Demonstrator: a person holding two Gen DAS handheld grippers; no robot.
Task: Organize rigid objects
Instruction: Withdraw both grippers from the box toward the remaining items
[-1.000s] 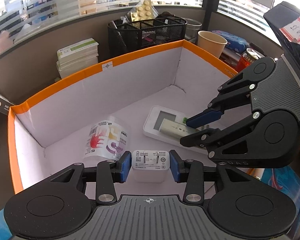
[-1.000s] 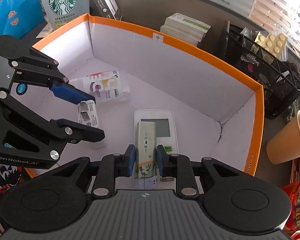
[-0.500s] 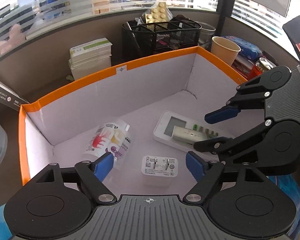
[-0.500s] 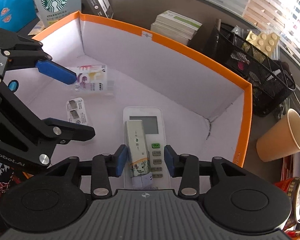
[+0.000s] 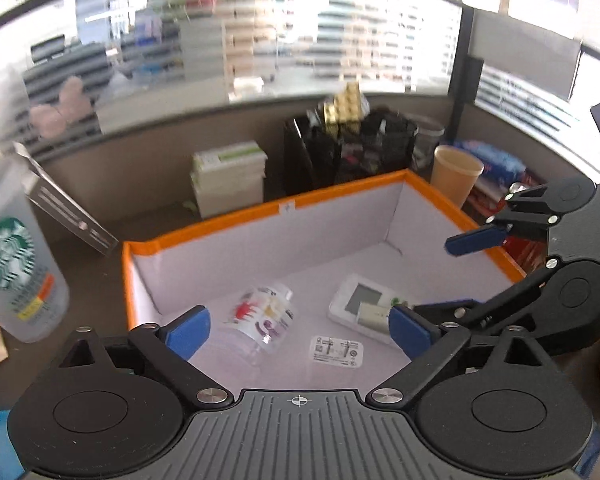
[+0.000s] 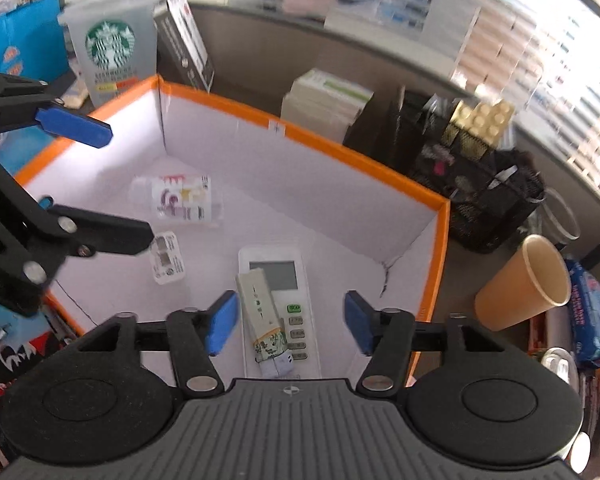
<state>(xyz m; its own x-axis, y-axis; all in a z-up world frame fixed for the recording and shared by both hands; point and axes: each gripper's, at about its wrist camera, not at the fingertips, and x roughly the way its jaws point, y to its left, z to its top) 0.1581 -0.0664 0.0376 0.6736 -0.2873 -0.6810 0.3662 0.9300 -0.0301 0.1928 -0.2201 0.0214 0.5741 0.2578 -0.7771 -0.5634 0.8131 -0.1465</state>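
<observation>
Both claws hang spread and empty, left claw and right claw, over the orange-rimmed white cardboard box, where the small white rigid plastic charger lies flat at six o'clock, light, best pinched across its short sides.

The right gripper's finger hides the remote's lower end, and the charger's print is too blurred to read.

Left hand-held gripper: matte black linkage arms, blue finger pads, silver pivot screws. Right hand-held gripper: same build (ribbed grey body, crosshair mark, round black discs).
</observation>
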